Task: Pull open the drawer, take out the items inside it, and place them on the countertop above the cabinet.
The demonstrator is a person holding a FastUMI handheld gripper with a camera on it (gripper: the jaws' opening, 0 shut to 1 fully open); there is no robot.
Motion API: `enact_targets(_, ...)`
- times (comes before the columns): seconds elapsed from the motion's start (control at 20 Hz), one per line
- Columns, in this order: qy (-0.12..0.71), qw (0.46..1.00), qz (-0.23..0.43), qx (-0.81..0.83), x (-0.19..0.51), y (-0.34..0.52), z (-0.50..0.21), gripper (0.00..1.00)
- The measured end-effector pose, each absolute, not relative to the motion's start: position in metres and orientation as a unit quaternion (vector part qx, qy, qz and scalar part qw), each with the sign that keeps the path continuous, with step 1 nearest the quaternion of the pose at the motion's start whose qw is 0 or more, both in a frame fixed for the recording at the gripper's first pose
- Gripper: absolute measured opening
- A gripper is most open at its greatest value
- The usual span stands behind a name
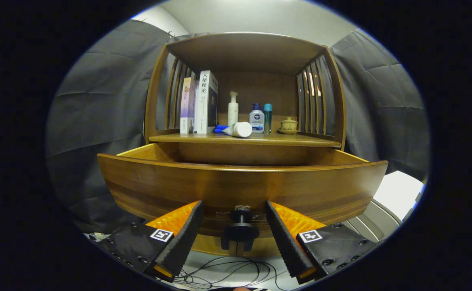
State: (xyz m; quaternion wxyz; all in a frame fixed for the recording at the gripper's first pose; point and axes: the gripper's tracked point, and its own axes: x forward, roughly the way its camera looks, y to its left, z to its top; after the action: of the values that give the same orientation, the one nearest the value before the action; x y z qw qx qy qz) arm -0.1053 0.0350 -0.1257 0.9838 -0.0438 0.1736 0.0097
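A wooden cabinet has its drawer [242,184] pulled out toward me. The drawer's dark knob [240,231] sits between my fingers, which stand wide apart and do not touch it. My gripper [234,210] is open, right in front of the drawer's front panel. The drawer's inside is hidden behind that panel. On the countertop [300,140] above lie a white tube [238,129] on its side and something blue [219,129] beside it.
On the countertop stand books [201,103] at the left, a white pump bottle [232,109], a blue-capped bottle [256,118], a teal bottle [267,117] and a small lidded cup [289,124]. Slatted sides and a top shelf enclose it. Cables [227,273] lie on the floor below.
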Motion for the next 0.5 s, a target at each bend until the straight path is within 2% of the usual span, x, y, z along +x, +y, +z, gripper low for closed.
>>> enact_targets(0.5, 0.173, 0.984, -0.006, -0.051, -0.062, 0.036, -0.129, 0.98)
